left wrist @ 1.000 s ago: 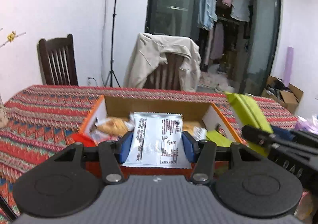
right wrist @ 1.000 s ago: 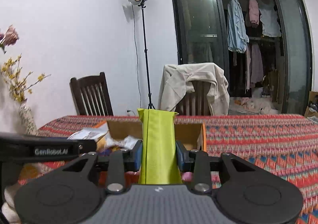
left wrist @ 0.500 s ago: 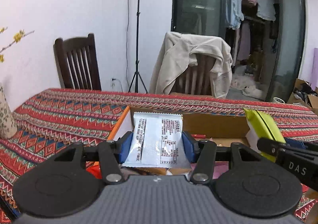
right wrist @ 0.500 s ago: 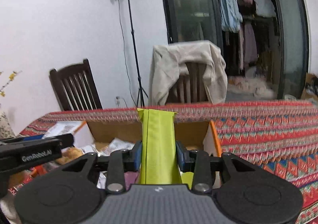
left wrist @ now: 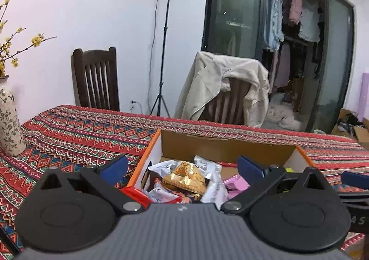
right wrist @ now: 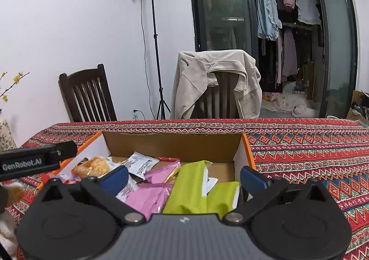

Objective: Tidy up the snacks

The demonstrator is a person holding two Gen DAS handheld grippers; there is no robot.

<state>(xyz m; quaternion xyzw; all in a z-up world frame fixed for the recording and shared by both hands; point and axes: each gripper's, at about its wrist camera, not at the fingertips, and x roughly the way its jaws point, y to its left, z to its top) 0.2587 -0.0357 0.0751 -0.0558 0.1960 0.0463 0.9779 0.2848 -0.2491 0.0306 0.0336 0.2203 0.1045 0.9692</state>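
An open cardboard box (left wrist: 226, 143) with orange outer walls stands on the patterned tablecloth and holds several snack packets. My left gripper (left wrist: 182, 166) hovers over the box's left half, its jaws opening wide and pressing on nothing. Under it lie a golden packet (left wrist: 186, 175) and white packets (left wrist: 213, 187). My right gripper (right wrist: 184, 178) hangs over the right half of the box (right wrist: 173, 146), its jaws also opening, with nothing gripped. A lime green packet (right wrist: 186, 190) lies loose in the box beneath it, beside pink packets (right wrist: 147, 197) and a second green one (right wrist: 223, 197).
A flowered vase (left wrist: 9, 121) stands at the table's left edge. Beyond the far edge are a dark wooden chair (left wrist: 95, 80), a chair draped with a beige jacket (left wrist: 223, 89) and a light stand (left wrist: 165, 40). The other gripper's black body (right wrist: 34, 158) juts in from the left.
Both grippers went from shut to wide open. The white packet left the left jaws and the green packet left the right jaws; both now lie in the box. Both grippers moved in over the box.
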